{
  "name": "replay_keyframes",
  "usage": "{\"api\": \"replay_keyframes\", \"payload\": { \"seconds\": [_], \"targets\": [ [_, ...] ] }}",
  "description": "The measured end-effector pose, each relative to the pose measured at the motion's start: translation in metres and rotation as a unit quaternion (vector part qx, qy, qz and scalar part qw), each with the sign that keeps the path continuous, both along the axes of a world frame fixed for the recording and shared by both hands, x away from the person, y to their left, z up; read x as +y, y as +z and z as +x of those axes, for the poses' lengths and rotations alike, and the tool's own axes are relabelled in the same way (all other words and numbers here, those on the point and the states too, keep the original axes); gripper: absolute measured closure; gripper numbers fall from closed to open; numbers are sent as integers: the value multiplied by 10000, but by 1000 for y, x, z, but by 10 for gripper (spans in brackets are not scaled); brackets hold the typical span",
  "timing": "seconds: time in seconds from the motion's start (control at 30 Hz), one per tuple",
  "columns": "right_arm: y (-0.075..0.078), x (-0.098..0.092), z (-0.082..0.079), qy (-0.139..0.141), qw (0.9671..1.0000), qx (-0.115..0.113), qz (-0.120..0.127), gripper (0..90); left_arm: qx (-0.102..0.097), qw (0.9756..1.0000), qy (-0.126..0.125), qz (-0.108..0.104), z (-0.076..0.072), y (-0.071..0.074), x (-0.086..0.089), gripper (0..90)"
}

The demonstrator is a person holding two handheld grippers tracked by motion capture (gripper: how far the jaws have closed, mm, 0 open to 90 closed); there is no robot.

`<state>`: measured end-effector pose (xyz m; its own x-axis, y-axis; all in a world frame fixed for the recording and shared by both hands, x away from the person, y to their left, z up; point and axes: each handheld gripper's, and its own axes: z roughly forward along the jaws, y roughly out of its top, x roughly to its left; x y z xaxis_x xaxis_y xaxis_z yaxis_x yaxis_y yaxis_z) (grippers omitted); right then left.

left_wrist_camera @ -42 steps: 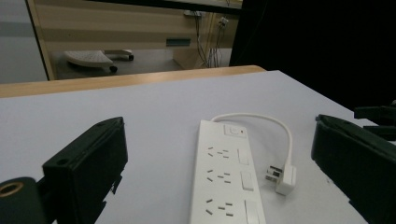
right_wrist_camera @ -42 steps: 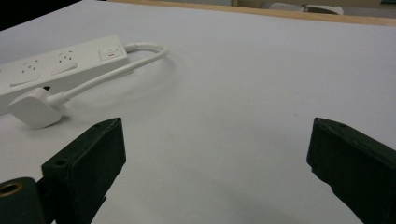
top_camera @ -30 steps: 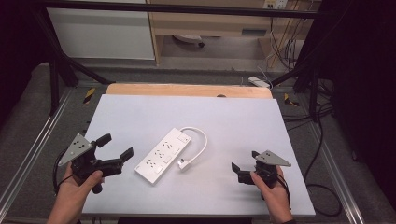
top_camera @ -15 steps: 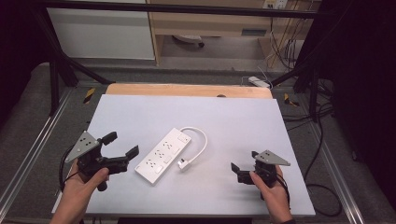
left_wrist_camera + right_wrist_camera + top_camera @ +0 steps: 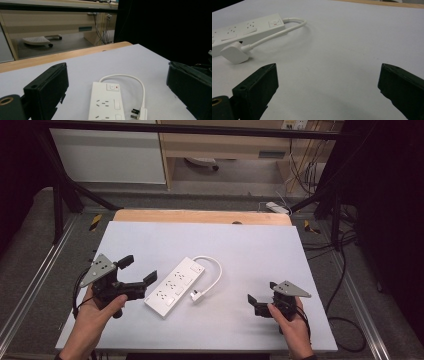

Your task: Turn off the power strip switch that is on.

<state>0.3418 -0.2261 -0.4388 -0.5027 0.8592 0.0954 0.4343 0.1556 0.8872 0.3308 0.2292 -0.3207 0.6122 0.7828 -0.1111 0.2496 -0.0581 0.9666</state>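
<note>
A: From the high view, the white power strip (image 5: 176, 286) lies slantwise in the middle of the grey table (image 5: 250, 250), its short cable (image 5: 216, 270) looping round to the plug (image 5: 196, 295) just beside its body. The left gripper (image 5: 137, 275) hovers near its lower end, jaws spread wide and empty.

B: And the right gripper (image 5: 256, 303) sits well apart, also wide open, nothing in it.

A: Left gripper view now: the strip (image 5: 106, 102) lies dead ahead between the parted jaws, switch end farthest.

B: Right gripper view: bare table between open jaws, strip (image 5: 242, 33) and plug (image 5: 234, 53) off to the upper left.

A: I'd judge it a light, rigid, smooth plastic bar. Pinch it across the narrow width, on the long sides.

B: The cable's floppy, so it will trail.
</note>
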Motion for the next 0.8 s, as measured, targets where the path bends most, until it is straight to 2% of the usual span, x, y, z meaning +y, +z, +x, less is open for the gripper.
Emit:
{"api": "replay_keyframes", "payload": {
  "seconds": [0.2,0.27,0.47,0.53,0.8],
  "targets": [
    [0,-1,0,-12,10000,-2,3,34,37,10000,-56,-39,7,0,-11,52],
    [0,-1,0,-9,10000,6,17,33,39,9999,-106,38,8,-1,-14,67],
    [0,0,1,-1,10000,11,9,32,114,9998,-121,86,11,-8,-20,83],
    [0,0,1,1,10000,2,3,32,96,9998,-131,103,11,-8,-22,124],
    [-1,-1,1,-6,10000,15,-14,32,59,9999,-84,96,12,-9,-24,155]
  ]
}}
